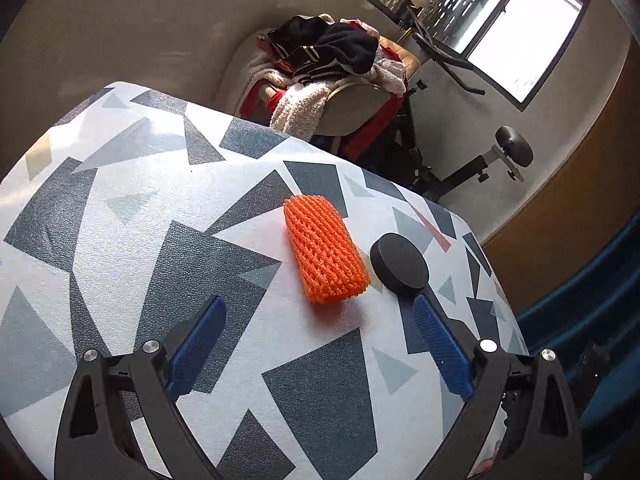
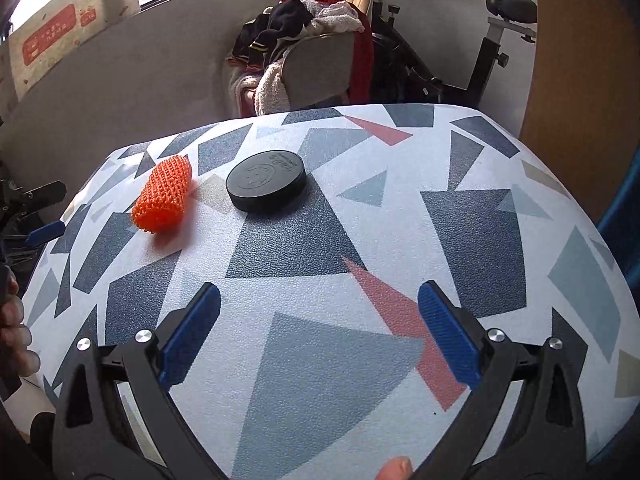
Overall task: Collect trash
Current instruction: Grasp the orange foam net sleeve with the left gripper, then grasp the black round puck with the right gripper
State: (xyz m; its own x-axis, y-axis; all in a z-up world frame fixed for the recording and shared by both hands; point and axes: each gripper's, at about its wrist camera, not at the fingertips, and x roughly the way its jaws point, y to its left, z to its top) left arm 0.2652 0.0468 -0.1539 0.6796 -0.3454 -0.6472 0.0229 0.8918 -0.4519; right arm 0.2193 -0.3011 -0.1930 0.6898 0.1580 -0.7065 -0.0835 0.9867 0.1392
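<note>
An orange foam net sleeve [image 1: 325, 249] lies on the patterned table [image 1: 120, 240], with a black round lid [image 1: 399, 267] just right of it. My left gripper [image 1: 320, 320] is open and empty, hovering just short of the sleeve. In the right wrist view the sleeve [image 2: 163, 194] lies at the far left and the lid [image 2: 266, 185] beside it. My right gripper [image 2: 319, 312] is open and empty, well short of both, over the table's middle [image 2: 480, 220]. The left gripper's blue fingertip [image 2: 46, 232] shows at the left edge.
A chair piled with clothes and towels [image 1: 324, 72] stands behind the table, an exercise bike [image 1: 480, 160] beside it. A blue bin-like object [image 1: 592, 320] sits off the table's right edge. A wooden panel [image 2: 580, 80] stands at the right.
</note>
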